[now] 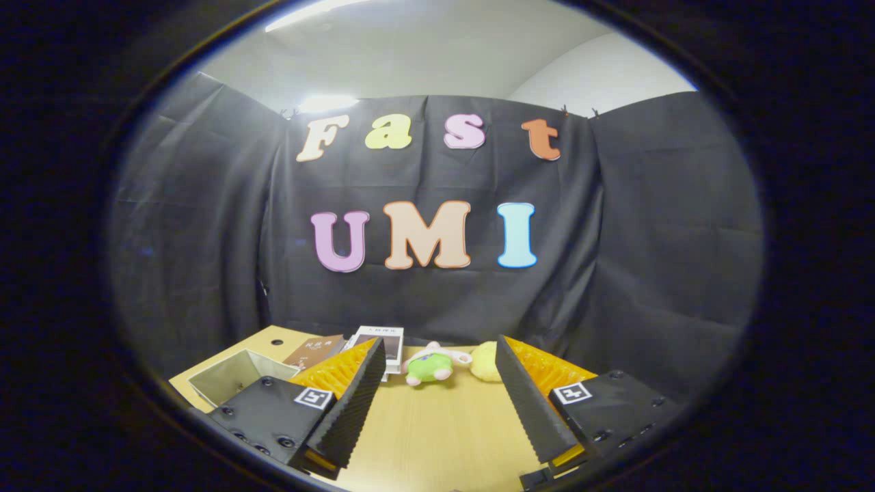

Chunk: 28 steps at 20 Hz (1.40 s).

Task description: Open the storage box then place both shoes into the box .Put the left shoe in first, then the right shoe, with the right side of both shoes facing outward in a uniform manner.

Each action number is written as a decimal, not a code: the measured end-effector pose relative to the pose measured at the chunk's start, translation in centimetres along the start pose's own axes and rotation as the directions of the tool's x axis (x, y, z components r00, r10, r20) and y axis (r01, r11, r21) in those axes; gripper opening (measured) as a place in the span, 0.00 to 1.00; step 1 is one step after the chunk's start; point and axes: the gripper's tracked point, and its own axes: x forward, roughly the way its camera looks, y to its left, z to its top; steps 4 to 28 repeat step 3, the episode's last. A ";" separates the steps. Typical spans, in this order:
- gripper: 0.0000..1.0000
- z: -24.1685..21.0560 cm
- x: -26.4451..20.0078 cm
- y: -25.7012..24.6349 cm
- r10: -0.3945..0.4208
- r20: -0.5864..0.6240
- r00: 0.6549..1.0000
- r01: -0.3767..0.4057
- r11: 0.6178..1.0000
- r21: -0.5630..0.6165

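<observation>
Black cloth walls back a wooden bench (pixel 437 430). Over it the fingers (pixel 437 403) spread wide, holding nothing. Just beyond them lie a green plush toy (pixel 427 367) and a yellow one (pixel 484 361); the open storage box (pixel 229 379) sits far left, beside booklets (pixel 379 342).

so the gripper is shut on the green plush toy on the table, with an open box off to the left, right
Not quite. The gripper view shows the gripper open, its fingers spread with only bare table between them. The green plush toy lies beyond the fingertips, untouched. The open box does sit off to the left.
</observation>
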 end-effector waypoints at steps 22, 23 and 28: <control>1.00 0.3 -0.3 -1.0 -0.004 0.022 1.000 0.003 1.000 0.014; 1.00 0.3 -0.3 -1.0 -0.004 0.022 1.000 0.003 1.000 0.014; 1.00 0.3 -0.3 -1.0 -0.004 0.022 1.000 0.003 1.000 0.014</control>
